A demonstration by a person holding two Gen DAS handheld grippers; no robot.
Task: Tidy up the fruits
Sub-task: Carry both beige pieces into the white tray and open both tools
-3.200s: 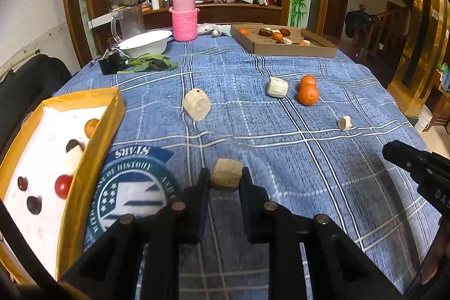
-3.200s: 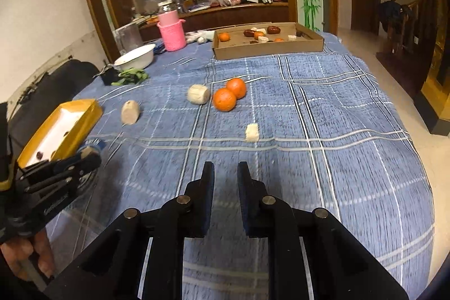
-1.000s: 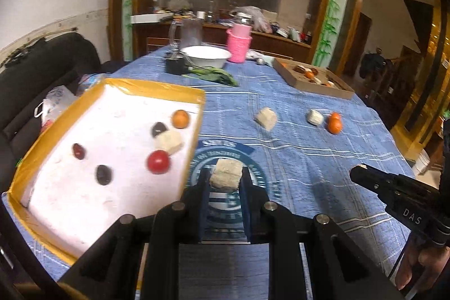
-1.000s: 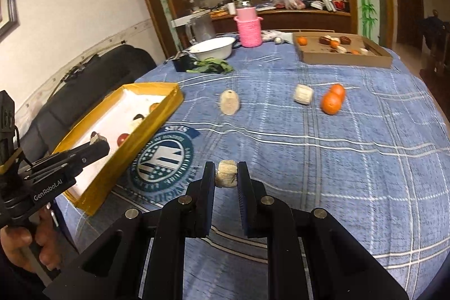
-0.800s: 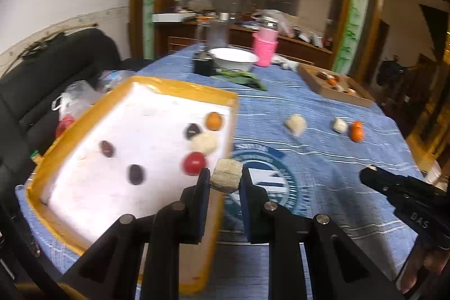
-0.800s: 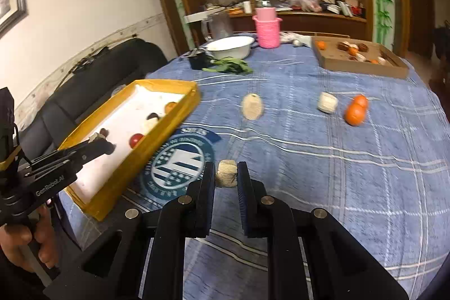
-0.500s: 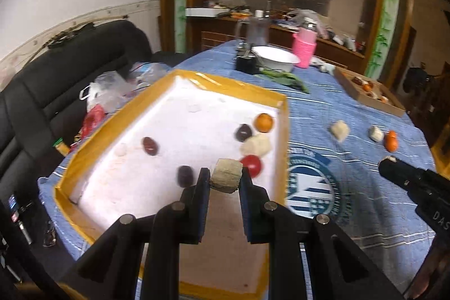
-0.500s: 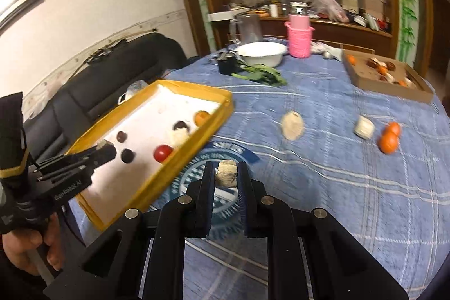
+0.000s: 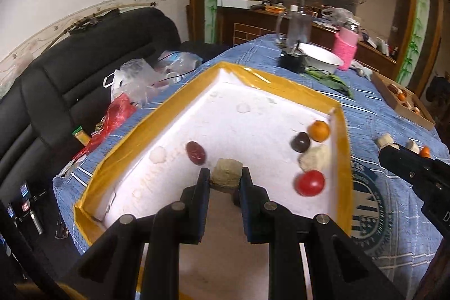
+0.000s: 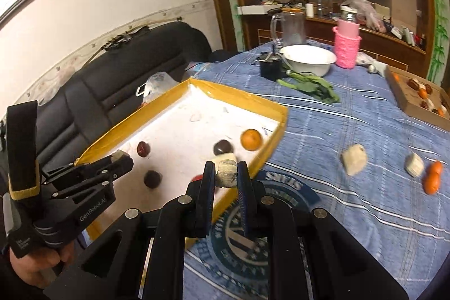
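- The left hand-held gripper (image 9: 225,177) is clamped on a pale, rough-faced chunk (image 9: 226,175), poised over the white floor of the yellow-rimmed tray (image 9: 342,137).
- The right hand-held gripper (image 10: 226,177) pinches a second pale piece (image 10: 227,173) at the tray's near corner, above the blue-checked worktop (image 10: 351,131).
- Inside the tray, seen from the left wrist, a red fruit (image 9: 309,182) lies at 3 o'clock from the held chunk, a dark red one (image 9: 195,153) at 10 o'clock, and an orange (image 9: 318,130) at 1 o'clock.
- Both pieces look light and firm, perhaps crumbly at the edges, though motion blur makes the texture uncertain; their flat opposite sides offer the surest hold.
- More pale pieces and oranges (image 10: 431,177) wait on the cloth at 3 o'clock in the right wrist view.
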